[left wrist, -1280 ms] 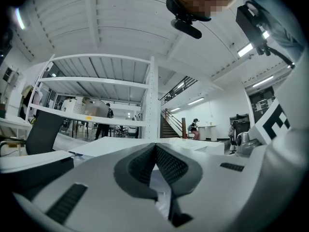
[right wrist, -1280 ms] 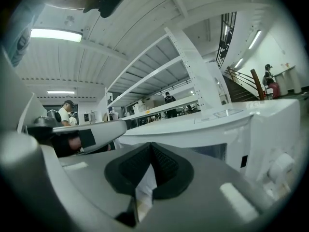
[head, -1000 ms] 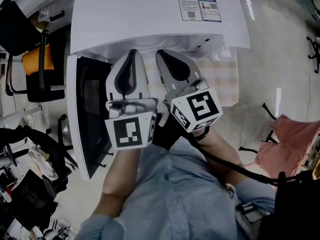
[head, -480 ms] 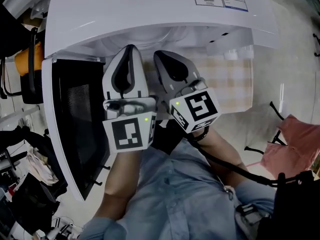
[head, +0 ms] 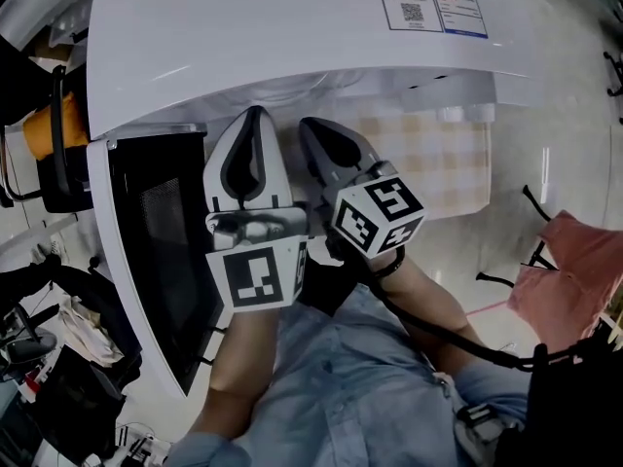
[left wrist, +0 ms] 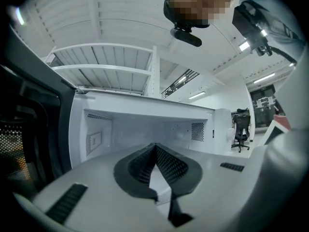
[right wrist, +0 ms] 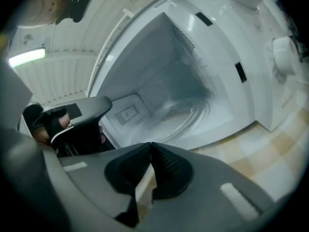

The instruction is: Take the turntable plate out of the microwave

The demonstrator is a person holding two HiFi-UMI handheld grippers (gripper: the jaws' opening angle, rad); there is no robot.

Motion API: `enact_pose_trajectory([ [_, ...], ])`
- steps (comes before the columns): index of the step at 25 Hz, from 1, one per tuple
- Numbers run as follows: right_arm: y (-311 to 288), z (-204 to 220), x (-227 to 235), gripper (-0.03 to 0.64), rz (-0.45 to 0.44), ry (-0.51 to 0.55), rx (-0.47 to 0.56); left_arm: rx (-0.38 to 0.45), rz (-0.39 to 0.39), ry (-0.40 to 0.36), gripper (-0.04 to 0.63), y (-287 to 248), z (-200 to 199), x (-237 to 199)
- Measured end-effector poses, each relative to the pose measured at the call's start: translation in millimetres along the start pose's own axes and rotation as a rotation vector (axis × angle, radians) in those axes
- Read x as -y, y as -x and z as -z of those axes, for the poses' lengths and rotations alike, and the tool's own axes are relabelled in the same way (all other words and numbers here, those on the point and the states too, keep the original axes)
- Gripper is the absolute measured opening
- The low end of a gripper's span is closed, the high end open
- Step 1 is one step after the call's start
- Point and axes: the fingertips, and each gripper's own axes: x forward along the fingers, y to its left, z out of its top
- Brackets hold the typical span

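Observation:
The white microwave stands with its dark door swung open to the left. In the right gripper view the glass turntable plate lies flat on the cavity floor. My left gripper and right gripper hover side by side just outside the opening, both shut and holding nothing. The left gripper points level into the cavity, and its own body hides the plate in its view. The right gripper tilts slightly down toward the plate, short of it.
A checked cloth lies under the microwave at the right. The control knobs sit right of the cavity. A pink cloth is on the floor at the right, and a chair stands at the left.
Both grippers have sunk lower in front of the open cavity, still shut. The right gripper has rolled a little, as its marker cube shows.

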Motion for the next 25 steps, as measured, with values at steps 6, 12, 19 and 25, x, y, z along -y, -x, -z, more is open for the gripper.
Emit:
enact_pose_trajectory([
  [6, -2, 6, 5, 0.063, 0.006, -0.207, -0.031, -0.041, 0.029, 0.037, 0.008, 3, -4, 3],
  [12, -9, 12, 18, 0.149, 0.022, -0.386, -0.053, -0.065, 0.025, 0.062, 0.008, -4, -6, -3],
  [19, -27, 4, 24, 0.178, -0.006, -0.483, -0.034, -0.070, 0.032, 0.067, 0.008, -16, -2, -4],
  [25, -24, 1, 26, 0.144, -0.028, -0.526, -0.026, -0.085, 0.027, 0.070, 0.008, -22, -1, -6],
])
